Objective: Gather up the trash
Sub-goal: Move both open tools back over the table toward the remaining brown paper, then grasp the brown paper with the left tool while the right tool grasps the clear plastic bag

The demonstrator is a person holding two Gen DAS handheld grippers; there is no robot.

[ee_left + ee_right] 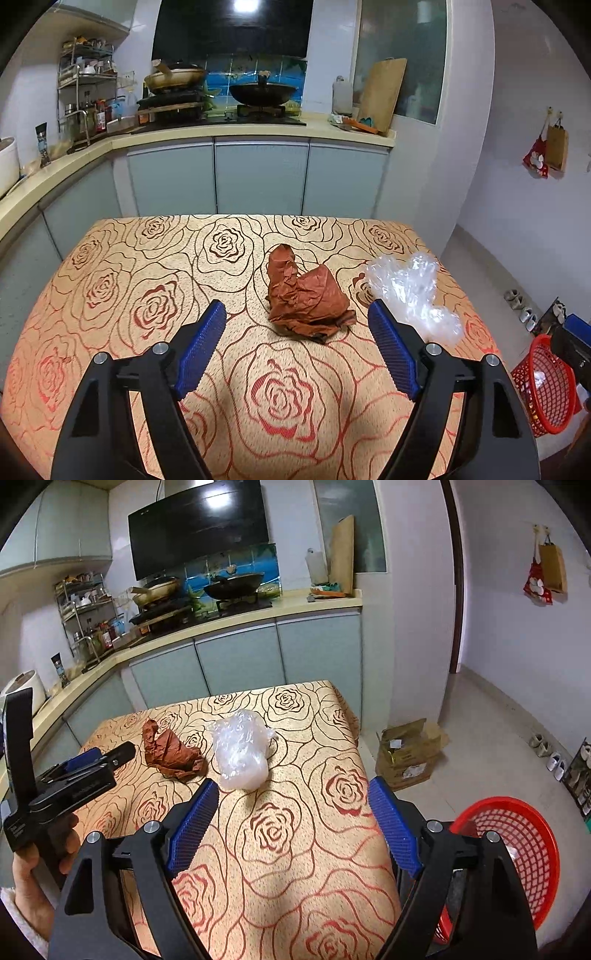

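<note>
A crumpled brown paper (308, 297) lies on the rose-patterned table (147, 266), just ahead of my open, empty left gripper (297, 314). A crumpled clear plastic bag (413, 291) lies to its right, beside the left gripper's right finger (391, 347). In the right wrist view the brown paper (170, 751) is at the left and the plastic bag (240, 751) is just ahead of my open, empty right gripper (293, 792). The left gripper (107, 755) shows there at the left, held by a hand. A red mesh basket (517, 849) stands on the floor to the right of the table.
Kitchen counter with cabinets (258, 177), stove and pans (258, 92) stands behind the table. A cardboard box (410, 753) sits on the floor to the right of the table. Shoes (546, 753) line the right wall. The red basket (543, 384) also shows in the left wrist view.
</note>
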